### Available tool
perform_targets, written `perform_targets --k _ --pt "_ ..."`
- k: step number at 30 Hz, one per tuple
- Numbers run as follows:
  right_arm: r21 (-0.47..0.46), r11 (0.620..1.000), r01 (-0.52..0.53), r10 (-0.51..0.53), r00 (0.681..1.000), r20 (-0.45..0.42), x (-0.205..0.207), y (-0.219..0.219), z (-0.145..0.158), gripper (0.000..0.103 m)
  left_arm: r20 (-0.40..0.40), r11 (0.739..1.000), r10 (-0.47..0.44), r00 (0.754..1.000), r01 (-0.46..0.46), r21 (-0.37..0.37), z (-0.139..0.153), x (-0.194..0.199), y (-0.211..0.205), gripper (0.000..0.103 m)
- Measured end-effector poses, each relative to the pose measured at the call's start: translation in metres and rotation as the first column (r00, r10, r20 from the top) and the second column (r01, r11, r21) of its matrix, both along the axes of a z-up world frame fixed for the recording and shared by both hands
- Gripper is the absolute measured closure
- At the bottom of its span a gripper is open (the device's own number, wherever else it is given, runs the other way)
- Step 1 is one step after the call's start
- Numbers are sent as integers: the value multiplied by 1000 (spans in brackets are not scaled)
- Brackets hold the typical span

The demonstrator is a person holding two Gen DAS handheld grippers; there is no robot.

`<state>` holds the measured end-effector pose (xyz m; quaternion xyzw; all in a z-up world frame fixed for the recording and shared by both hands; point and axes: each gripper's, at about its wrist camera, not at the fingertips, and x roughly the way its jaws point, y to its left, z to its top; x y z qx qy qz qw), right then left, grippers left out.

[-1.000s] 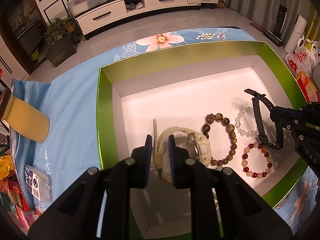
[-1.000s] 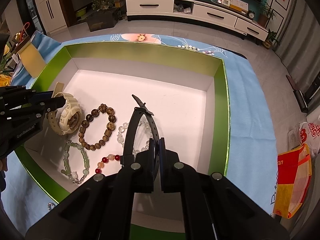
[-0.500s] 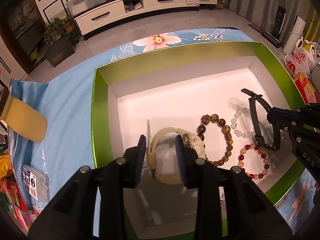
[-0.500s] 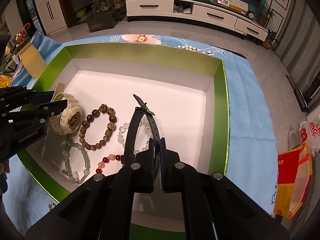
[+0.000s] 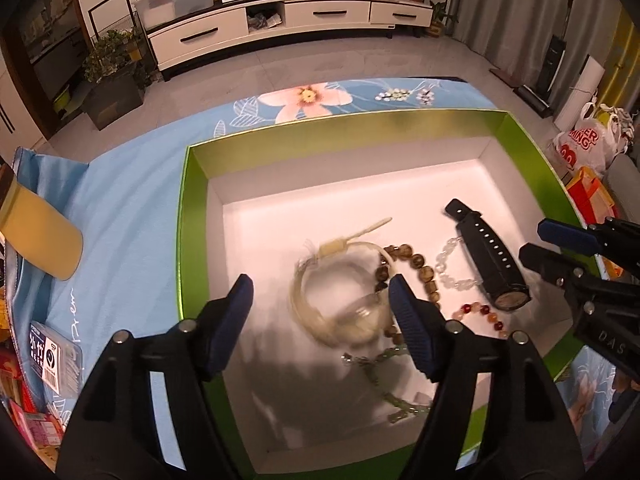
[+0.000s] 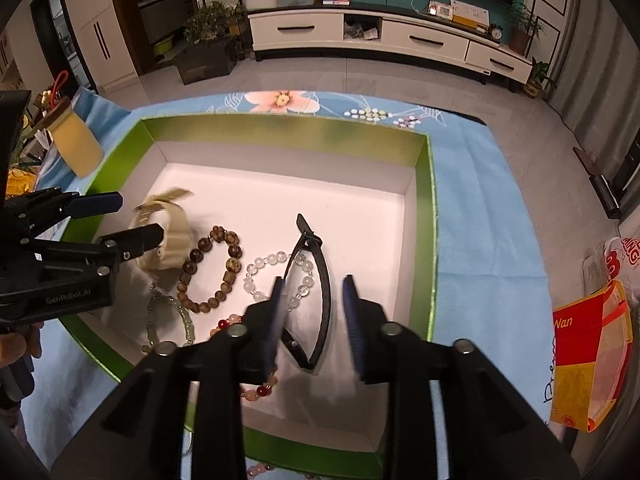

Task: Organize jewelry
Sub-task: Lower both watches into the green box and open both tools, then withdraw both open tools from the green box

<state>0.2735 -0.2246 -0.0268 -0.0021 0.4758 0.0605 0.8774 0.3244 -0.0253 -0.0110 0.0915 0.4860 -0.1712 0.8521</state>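
A green box (image 5: 192, 216) with a white floor holds the jewelry. My left gripper (image 5: 322, 300) is open above a cream watch (image 5: 340, 300) that lies on the box floor, blurred. My right gripper (image 6: 314, 312) is open over a black watch (image 6: 320, 280) lying in the box; it also shows in the left wrist view (image 5: 488, 256). Beside them lie a brown bead bracelet (image 6: 212, 268), a clear bead bracelet (image 6: 276, 276), a red bead bracelet (image 5: 480, 316) and a pale green bracelet (image 6: 168, 320).
The box (image 6: 430, 216) sits on a blue flowered cloth (image 5: 128, 208). A yellow jar (image 5: 36, 240) lies left of the box. A small packet (image 5: 52, 356) lies at the cloth's left edge. A red and yellow bag (image 6: 588, 356) is right of the cloth.
Both grippers have opened. The cream watch has dropped from the left gripper and the black watch from the right gripper onto the box floor.
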Motion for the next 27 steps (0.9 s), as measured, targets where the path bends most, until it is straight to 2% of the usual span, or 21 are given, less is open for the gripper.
perform_targets --k 4,6,11,15,21,27 --pt "22 1000 -7 6 999 43 -8 -1 11 49 24 1000 -6 1000 7 -16 9 -7 -3 19" --pt "30 1000 -7 5 998 68 -14 -2 18 40 36 999 -5 999 6 -33 15 -11 -2 9" --pt "66 998 5 -13 993 119 -30 -9 35 28 84 997 3 996 3 -72 33 -25 -1 2" --pt "82 997 8 -21 988 155 -47 -14 45 21 73 993 -1 997 9 -119 37 -37 3 2" --pt "98 995 11 -26 989 147 -70 -19 46 9 29 986 41 999 -36 -162 33 -59 17 2" --pt "105 994 24 -38 989 140 -97 -26 45 5 63 973 79 995 -63 -222 40 -89 34 2"
